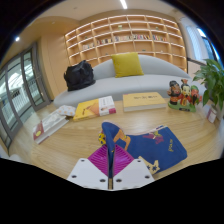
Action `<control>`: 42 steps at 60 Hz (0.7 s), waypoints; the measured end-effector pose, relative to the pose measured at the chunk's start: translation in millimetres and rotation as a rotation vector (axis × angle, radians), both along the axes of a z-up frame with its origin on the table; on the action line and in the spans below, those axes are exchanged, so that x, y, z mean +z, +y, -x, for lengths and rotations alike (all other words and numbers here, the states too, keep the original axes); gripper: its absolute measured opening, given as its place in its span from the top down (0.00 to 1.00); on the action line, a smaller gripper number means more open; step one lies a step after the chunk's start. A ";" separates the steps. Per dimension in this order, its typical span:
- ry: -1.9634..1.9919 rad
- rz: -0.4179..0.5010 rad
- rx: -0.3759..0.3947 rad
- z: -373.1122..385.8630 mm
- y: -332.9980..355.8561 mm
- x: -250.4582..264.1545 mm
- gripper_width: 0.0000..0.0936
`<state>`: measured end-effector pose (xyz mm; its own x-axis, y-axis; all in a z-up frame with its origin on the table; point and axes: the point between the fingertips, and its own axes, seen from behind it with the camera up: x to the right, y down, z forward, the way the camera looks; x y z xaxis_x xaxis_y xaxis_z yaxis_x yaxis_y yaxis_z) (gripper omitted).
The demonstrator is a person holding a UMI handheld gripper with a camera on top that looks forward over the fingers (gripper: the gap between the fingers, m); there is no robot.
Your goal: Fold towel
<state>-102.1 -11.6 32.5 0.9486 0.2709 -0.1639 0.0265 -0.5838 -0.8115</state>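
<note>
A blue towel (155,148) with orange and yellow figures lies on the wooden table (70,140), just ahead and to the right of the fingers. One edge of it rises in a narrow fold (108,135) and runs down between the magenta pads. My gripper (108,166) is shut on that fold, and the pads meet with only the thin cloth between them. The rest of the towel spreads flat on the table beyond the right finger.
Beyond the towel on the table lie a yellow book (88,109), open magazines (50,122), a flat yellow box (145,100) and small figurines (181,95). A plant (213,80) stands at the right. Behind are a sofa (150,70) with a yellow cushion and a black bag (78,75).
</note>
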 end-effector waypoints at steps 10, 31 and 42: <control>0.364 0.041 0.052 44.8 -17.4 79.4 0.96; 0.613 0.239 -0.102 -12.8 37.9 43.0 0.96; 0.441 0.190 -0.175 -68.9 61.0 4.6 0.94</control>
<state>-33.2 49.4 37.0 0.8064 0.0404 -0.5900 -0.4064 -0.6870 -0.6023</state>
